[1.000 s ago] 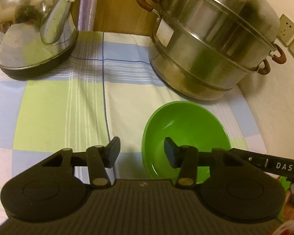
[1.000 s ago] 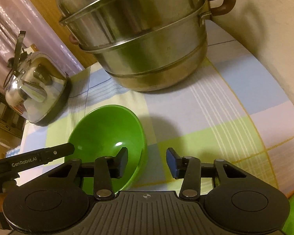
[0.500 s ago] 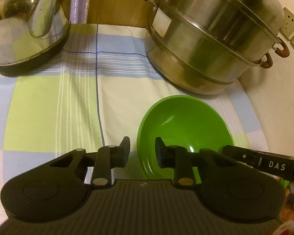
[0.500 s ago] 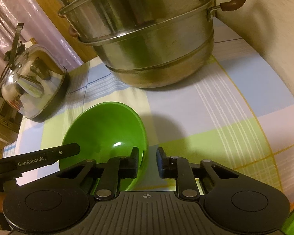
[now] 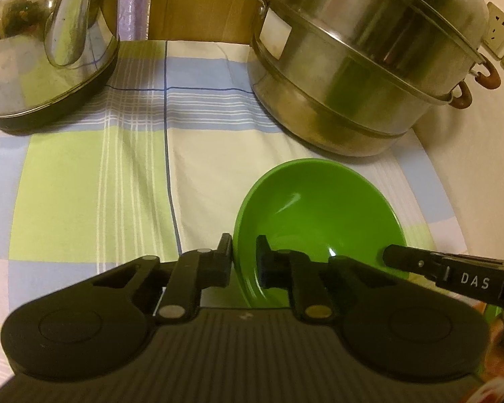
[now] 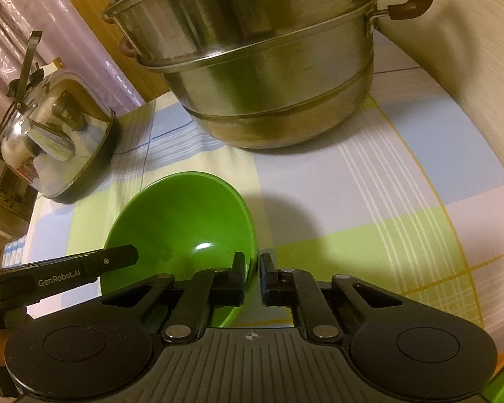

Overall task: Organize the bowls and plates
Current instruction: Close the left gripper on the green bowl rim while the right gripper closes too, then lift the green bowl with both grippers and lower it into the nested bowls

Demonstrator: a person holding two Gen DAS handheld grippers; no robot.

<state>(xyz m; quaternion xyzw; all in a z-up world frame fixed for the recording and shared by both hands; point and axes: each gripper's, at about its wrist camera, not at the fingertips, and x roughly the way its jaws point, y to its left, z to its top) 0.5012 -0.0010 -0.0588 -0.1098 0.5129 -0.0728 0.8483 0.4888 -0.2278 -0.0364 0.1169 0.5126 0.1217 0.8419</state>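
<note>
Left tool point(image 5: 243, 257) and right tool point(image 6: 252, 277) — jaws just closed — each pinch opposite rims of round green plastic bowl point(image 5: 319, 215) on checked worktop point(image 5: 94, 181).

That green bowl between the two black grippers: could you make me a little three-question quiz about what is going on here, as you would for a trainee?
1. True or false: the left gripper and the right gripper pinch opposite sides of the green bowl's rim.
2. Which object stands directly behind the bowl? A) the kettle B) the steamer pot C) a plate
3. Fill in: the bowl rests on a checked ____.

Key: 1 true, each has one finger inside the bowl and one outside, jaws just closed on the rim. 2 B. 3 cloth.
</note>
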